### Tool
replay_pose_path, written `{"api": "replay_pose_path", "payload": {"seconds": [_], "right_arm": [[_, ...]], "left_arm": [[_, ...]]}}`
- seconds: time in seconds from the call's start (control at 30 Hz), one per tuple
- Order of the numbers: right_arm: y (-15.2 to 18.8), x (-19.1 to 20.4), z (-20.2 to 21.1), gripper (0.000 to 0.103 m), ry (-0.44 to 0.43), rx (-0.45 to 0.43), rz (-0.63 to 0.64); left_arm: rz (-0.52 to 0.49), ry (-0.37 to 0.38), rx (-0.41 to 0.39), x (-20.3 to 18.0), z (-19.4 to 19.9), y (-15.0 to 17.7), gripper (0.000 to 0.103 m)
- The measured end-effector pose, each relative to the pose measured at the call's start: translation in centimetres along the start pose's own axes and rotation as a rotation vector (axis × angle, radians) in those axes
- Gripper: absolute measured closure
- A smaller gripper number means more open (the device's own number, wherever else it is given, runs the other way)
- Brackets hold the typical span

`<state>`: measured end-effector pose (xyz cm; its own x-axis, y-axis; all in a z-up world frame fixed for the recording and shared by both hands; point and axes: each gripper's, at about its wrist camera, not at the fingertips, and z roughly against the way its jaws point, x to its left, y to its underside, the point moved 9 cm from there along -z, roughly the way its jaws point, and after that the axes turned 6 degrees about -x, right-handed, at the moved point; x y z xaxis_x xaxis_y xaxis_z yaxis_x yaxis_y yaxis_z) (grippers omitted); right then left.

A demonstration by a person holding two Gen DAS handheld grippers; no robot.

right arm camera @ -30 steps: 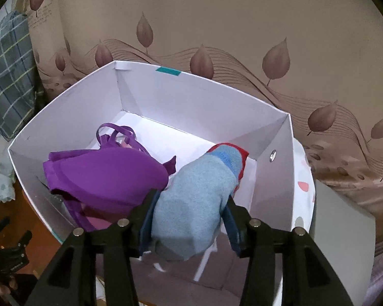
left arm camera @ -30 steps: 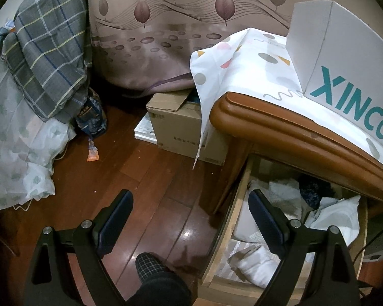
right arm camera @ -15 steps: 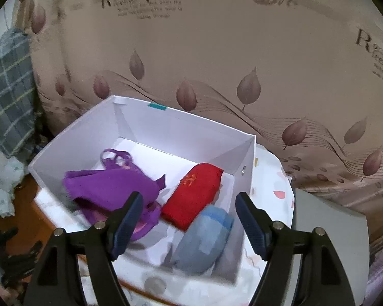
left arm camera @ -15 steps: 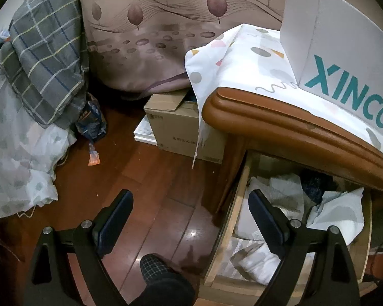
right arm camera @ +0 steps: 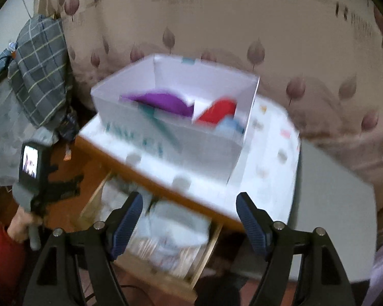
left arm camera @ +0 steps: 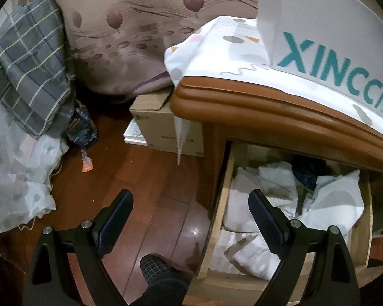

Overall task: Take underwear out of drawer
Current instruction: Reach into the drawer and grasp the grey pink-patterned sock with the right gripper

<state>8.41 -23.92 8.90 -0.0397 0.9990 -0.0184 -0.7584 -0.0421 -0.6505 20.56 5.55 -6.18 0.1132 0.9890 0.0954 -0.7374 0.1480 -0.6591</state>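
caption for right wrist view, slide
Empty right gripper above the open drawer; purple, red and blue garments in the white box.

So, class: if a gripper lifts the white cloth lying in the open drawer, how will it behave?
The white cloth is crumpled and folded, so probably floppy: it should drape and trail. It looks light. It overlaps other laundry in the drawer, so neighbours may drag along.

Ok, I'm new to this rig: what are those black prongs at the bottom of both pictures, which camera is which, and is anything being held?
The prongs are hand-held grippers, one per hand, each with a fisheye camera looking along its fingers. The left gripper hovers open over the floor beside the open drawer of pale clothes. The right gripper, blurred, is open and empty above the drawer. Behind it a white box on the cabinet holds purple, red and light blue garments. Nothing is held.
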Motion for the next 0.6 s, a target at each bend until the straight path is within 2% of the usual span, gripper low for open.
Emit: {"api": "replay_pose_path", "payload": {"seconds": [0.13,0.3,0.43,0.6], "right_arm": [[5.7,1.0,-3.5,0.025,-0.026,0.129,-0.011],[11.0,2.8,-8.7,0.025,-0.067,0.299,-0.007],[14.3,3.8,-12.8,0.025,-0.075,0.421,-0.035],[17.6,3.8,-17.6,0.025,-0.051,0.554,-0.152]], "left_arm": [[-0.03,0.037,0.002,-1.1,0.2,0.3,0.013],[-0.071,0.044,0.006,-2.0,0.3,0.6,0.013],[-0.088,0.048,0.016,-2.3,0.1,0.8,0.013],[-0.088,0.052,0.025,-2.4,0.0,0.8,0.013]]}}
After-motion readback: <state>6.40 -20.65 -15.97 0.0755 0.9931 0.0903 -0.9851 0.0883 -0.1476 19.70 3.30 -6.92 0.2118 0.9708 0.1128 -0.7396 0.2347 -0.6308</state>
